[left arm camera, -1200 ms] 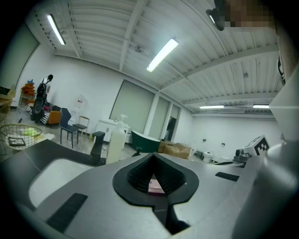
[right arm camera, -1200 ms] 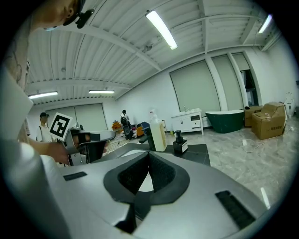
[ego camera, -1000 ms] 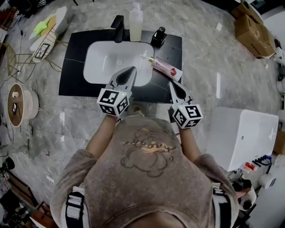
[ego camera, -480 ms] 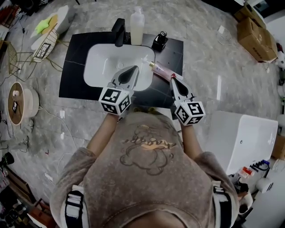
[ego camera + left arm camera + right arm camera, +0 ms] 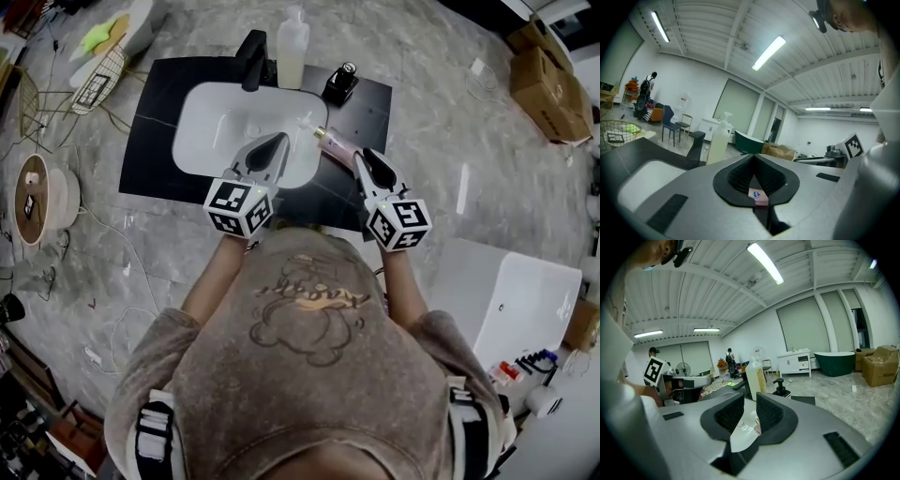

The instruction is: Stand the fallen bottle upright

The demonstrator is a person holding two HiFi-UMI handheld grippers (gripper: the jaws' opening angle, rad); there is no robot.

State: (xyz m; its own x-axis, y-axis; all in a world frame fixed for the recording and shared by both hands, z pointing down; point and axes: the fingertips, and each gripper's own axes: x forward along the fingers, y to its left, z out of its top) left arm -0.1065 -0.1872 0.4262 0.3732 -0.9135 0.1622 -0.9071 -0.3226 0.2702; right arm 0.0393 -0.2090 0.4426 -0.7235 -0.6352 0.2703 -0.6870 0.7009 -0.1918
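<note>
"Right hand-held gripper (image 5: pixel 363 159) has its jaws a little apart. They have just been easing open. A pale, glossy thing shows in the narrow gap, which I take for the end of the pink bottle (image 5: pixel 335 142). Neither pad presses on it."

"And the other one?"

"Left hand-held gripper (image 5: pixel 278 142) hangs over the white basin (image 5: pixel 211 122), jaws together at the tips. Low between its pads sits a small pink scrap (image 5: pixel 758 197) with a blue mark. What it is I cannot tell."

"Where does the bottle lie?"

"On its side on the black desk (image 5: pixel 150 141), just right of the basin, a little above the middle of the frame. Its cap end points to the upper left and reaches the basin's rim, and its base end is at my right jaw tips. A clear soap bottle (image 5: pixel 292 52) and a black pump bottle (image 5: pixel 339 86) stand upright further up the frame, apart from it."

"How will it handle?"

"Light, I judge, and smooth plastic. It is round, so it may roll toward the basin, and its wall could give under a hard squeeze. I would open wider and take it across the body, nearer the cap than the base, then swing it up onto its base. A pinch on the very end would let it slip out."
</note>
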